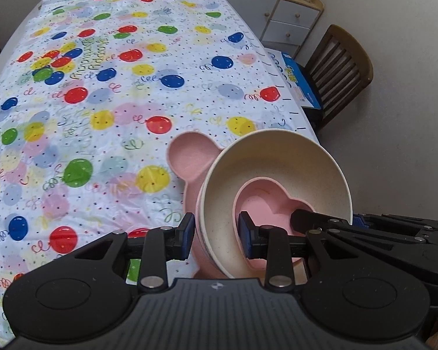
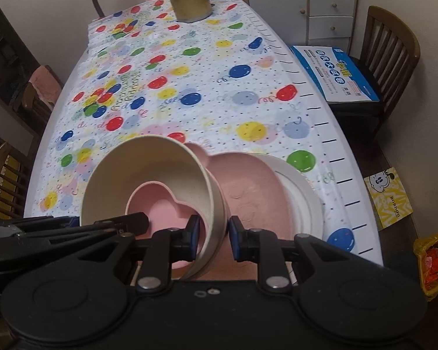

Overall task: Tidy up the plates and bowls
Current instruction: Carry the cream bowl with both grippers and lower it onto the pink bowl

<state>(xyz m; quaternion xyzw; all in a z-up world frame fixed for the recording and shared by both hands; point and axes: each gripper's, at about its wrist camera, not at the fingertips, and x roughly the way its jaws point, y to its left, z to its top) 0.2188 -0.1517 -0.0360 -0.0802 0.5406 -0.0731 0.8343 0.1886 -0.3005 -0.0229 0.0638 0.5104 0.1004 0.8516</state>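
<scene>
Each hand-held gripper, left (image 1: 216, 236) and right (image 2: 213, 237), pinches 1 rim wall of the cream bowl (image 2: 149, 175), which looks light, stiff, smooth, likely slippery, with the loose pink heart dish (image 2: 157, 204) inside.

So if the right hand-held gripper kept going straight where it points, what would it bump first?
Its jaws already clamp the cream bowl wall; straight ahead lies the pink bear plate, probably.

both claws, left claw (image 1: 216, 234) and right claw (image 2: 212, 237), angled downward, jaws clamped.
</scene>
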